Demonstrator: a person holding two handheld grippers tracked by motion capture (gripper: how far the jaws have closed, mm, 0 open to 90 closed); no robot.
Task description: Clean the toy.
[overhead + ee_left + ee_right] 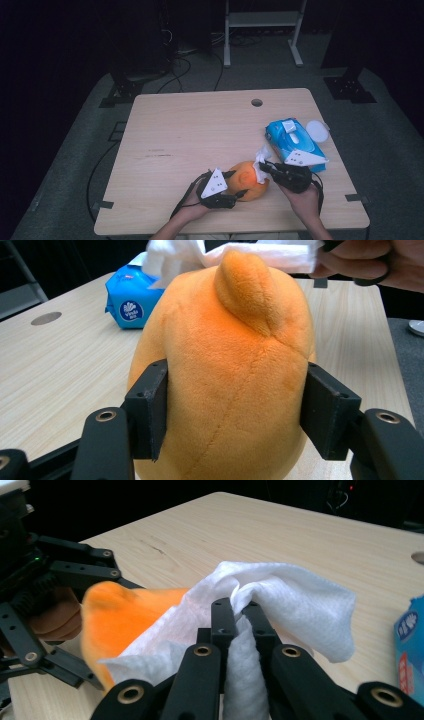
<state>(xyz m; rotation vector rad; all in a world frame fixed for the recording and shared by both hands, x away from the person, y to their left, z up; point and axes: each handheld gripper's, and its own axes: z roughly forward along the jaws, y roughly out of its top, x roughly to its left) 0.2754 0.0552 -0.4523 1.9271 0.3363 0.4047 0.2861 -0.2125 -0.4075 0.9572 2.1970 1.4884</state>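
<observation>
Between tool pads, plush toy (225,385) upright

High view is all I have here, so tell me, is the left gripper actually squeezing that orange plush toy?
Observer: Yes. In the left gripper view both pads press the orange plush toy on its sides.
Operator: And the right gripper?
Observer: The right gripper is shut on a white wipe, pinched between its jaws.
Operator: Is the wipe touching the toy?
Observer: It is. The wipe lies draped over the toy's upper part.
</observation>
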